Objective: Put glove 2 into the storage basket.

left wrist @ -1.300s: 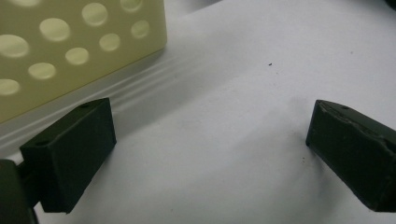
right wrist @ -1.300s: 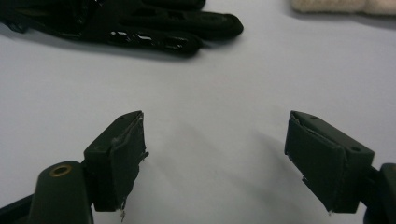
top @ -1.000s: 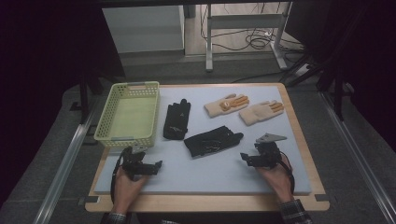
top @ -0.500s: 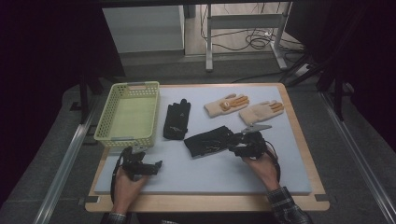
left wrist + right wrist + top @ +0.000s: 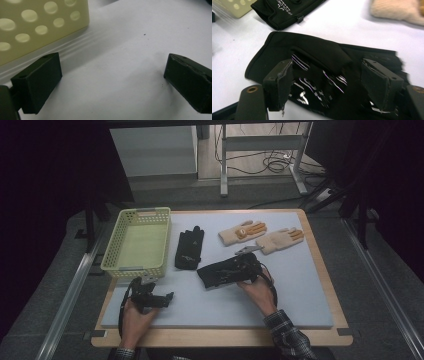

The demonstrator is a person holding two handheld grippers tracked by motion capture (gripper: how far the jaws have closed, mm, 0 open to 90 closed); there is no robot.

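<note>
A black glove (image 5: 216, 274) lies crumpled in the middle of the pale mat, and its silver print shows close up on the same glove (image 5: 312, 55). My right gripper (image 5: 239, 267) hovers right over it. In the right gripper view its jaws (image 5: 325, 72) stand wide on either side of the glove's folds, and the pads do not press on it. They have just been opening. My left gripper (image 5: 169, 296) rests open on the mat by the basket's near corner, with bare mat between its jaws (image 5: 112, 67).
A yellow-green basket (image 5: 145, 211) with a holed wall (image 5: 37, 22) stands at the left. A second black glove (image 5: 190, 248) lies flat beside it. Two tan gloves (image 5: 242, 232) (image 5: 280, 239) lie at the back right. The wooden table edge (image 5: 225, 336) borders the mat.
My right gripper has moved left from the mat's right side to above the crumpled black glove. The left gripper has stayed put.
</note>
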